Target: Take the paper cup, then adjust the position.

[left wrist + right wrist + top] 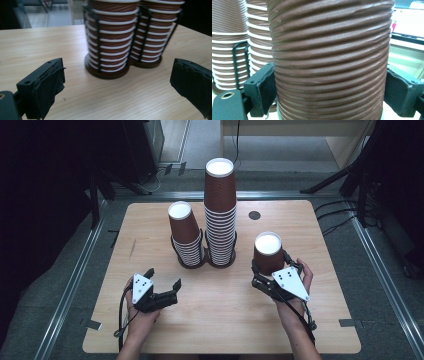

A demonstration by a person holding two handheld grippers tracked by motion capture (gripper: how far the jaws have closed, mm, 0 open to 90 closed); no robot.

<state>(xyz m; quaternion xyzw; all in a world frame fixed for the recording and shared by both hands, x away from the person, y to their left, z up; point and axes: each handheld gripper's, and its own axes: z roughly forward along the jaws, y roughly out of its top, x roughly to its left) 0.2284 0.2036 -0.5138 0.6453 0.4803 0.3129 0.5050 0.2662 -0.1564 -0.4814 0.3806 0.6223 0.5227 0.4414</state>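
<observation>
A brown ribbed paper cup (268,251) (329,57) stands upside down, white base up, at the table's right. My right gripper (270,266) (329,95) is shut on its lower wall, one pad (265,90) on each side. Whether its rim touches the table I cannot tell. Two stacks of the same cups sit in black wire holders at the middle: a short stack (185,237) (110,42) and a taller stack (220,212) (155,35). My left gripper (162,277) (117,82) is open in front of the short stack, holding nothing, its pads (50,82) wide apart.
The light wooden table (225,320) has a small dark round plug (254,215) behind the right-hand cup. Black stand legs (330,180) and metal floor rails (75,275) surround the table.
</observation>
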